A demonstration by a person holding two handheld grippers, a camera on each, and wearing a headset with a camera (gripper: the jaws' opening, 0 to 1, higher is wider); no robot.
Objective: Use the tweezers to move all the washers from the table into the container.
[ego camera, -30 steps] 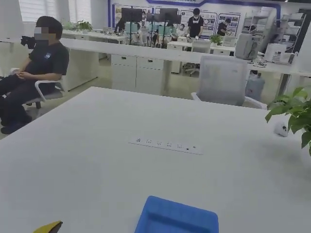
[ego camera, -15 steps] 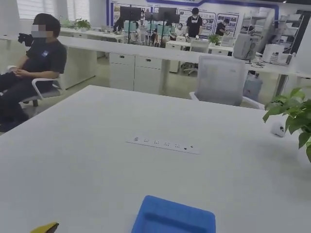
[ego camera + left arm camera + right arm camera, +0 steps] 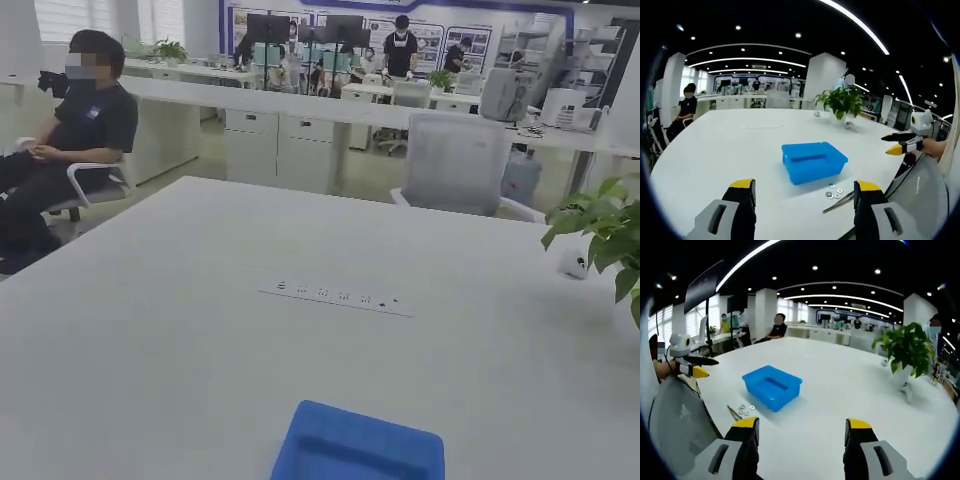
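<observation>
The blue container (image 3: 358,445) sits at the near edge of the white table (image 3: 150,330). In the left gripper view the container (image 3: 813,161) lies ahead, with several small washers (image 3: 834,192) and the metal tweezers (image 3: 837,202) on the table in front of it. My left gripper (image 3: 805,187) is open and holds nothing, back from the table edge. The right gripper view has the container (image 3: 772,385), the washers (image 3: 745,410) and the tweezers (image 3: 733,413) to the left. My right gripper (image 3: 801,424) is open and holds nothing. Each gripper appears in the other's view: the right gripper (image 3: 900,142), the left gripper (image 3: 692,367).
A power strip (image 3: 337,297) is set into the middle of the table. A potted plant (image 3: 600,235) and a small white object (image 3: 575,265) stand at the far right. An office chair (image 3: 455,165) is behind the table, and a person (image 3: 85,130) sits at the far left.
A yellow gripper tip at the bottom left of the head view has dropped out of the picture. The head camera has shifted slightly; the container has not moved.
</observation>
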